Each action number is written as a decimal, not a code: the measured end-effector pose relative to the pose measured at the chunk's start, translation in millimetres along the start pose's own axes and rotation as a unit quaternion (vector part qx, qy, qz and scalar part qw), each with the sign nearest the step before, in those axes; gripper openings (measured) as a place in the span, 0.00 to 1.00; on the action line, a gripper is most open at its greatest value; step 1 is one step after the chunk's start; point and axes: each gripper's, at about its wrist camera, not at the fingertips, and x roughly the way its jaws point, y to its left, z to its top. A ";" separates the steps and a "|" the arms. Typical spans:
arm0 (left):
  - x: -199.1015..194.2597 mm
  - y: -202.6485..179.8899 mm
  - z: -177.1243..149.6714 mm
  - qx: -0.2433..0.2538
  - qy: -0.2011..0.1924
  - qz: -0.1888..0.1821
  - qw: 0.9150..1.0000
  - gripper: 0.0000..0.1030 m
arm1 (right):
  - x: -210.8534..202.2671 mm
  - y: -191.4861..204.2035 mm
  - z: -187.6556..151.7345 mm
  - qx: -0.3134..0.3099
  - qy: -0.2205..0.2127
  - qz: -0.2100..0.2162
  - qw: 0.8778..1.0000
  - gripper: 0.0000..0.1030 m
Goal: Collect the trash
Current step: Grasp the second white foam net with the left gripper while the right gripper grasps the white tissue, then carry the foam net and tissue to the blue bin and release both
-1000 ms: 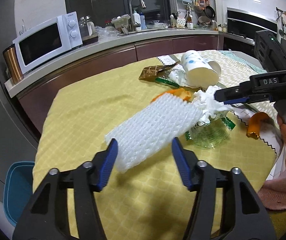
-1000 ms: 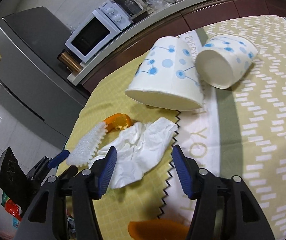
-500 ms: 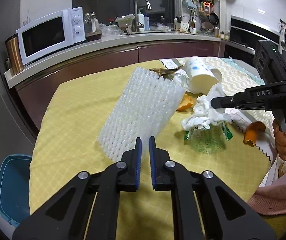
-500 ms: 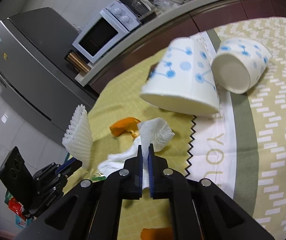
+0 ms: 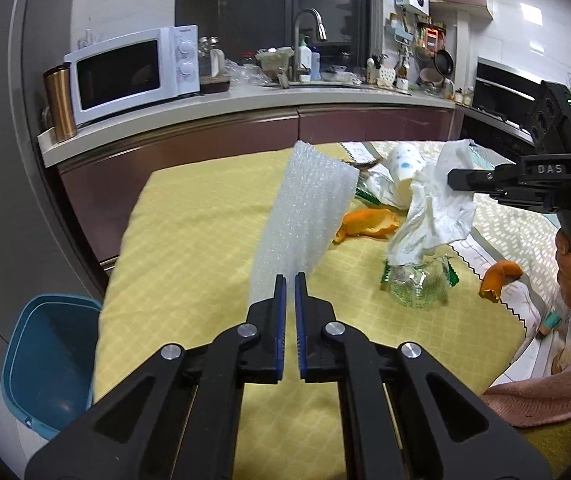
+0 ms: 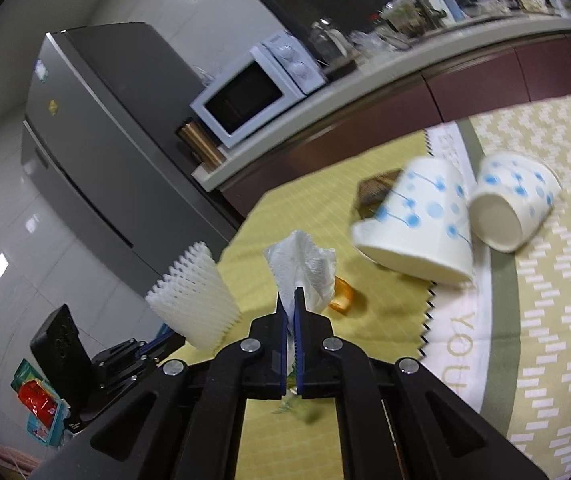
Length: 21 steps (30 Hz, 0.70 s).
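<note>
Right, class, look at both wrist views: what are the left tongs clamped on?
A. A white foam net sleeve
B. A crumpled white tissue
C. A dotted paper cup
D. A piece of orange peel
A: the left tongs are shut on the lower edge of the white foam net sleeve, lifted off the yellow tablecloth, while the right tongs pinch the tissue.

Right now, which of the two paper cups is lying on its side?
The right cup, beside the striped cloth, its open mouth facing the camera. The left cup stands mouth-down, tilted.
</note>
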 end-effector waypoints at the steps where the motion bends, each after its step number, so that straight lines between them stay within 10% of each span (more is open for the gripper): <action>1: -2.9 1.5 -0.8 -0.003 -0.002 0.002 1.000 0.05 | -0.7 4.6 2.0 -0.006 -0.002 0.005 1.000 0.02; 21: -53.1 54.8 -4.5 -0.048 -0.032 0.060 0.996 0.01 | 40.6 66.8 14.4 -0.065 0.024 0.087 0.994 0.02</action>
